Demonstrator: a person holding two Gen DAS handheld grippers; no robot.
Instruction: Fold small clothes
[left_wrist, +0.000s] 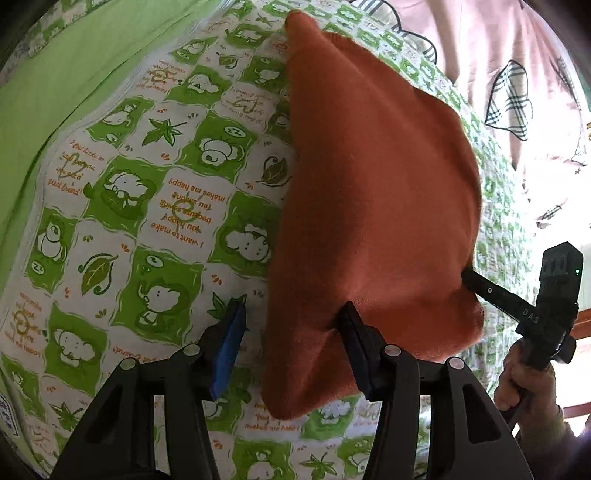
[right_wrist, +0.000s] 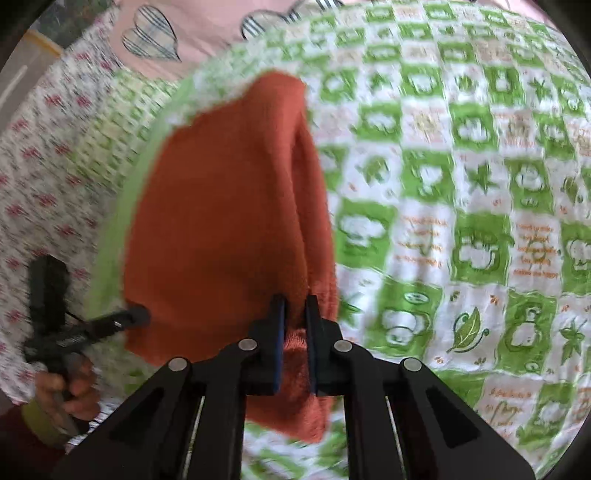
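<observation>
An orange knitted garment (left_wrist: 376, 206) lies partly lifted over a green-and-white patterned quilt (left_wrist: 155, 206). My left gripper (left_wrist: 291, 325) is open, its right finger against the garment's near edge, its blue-padded left finger over bare quilt. In the left wrist view my right gripper (left_wrist: 476, 284) grips the garment's right corner. In the right wrist view my right gripper (right_wrist: 295, 317) is shut on a fold of the orange garment (right_wrist: 221, 221). The left gripper (right_wrist: 129, 319) shows at the garment's left edge there.
A pink sheet with checked heart patches (left_wrist: 509, 96) lies beyond the quilt. A plain green cover (left_wrist: 74, 66) lies at the far left. A floral fabric (right_wrist: 48, 177) shows at the left in the right wrist view.
</observation>
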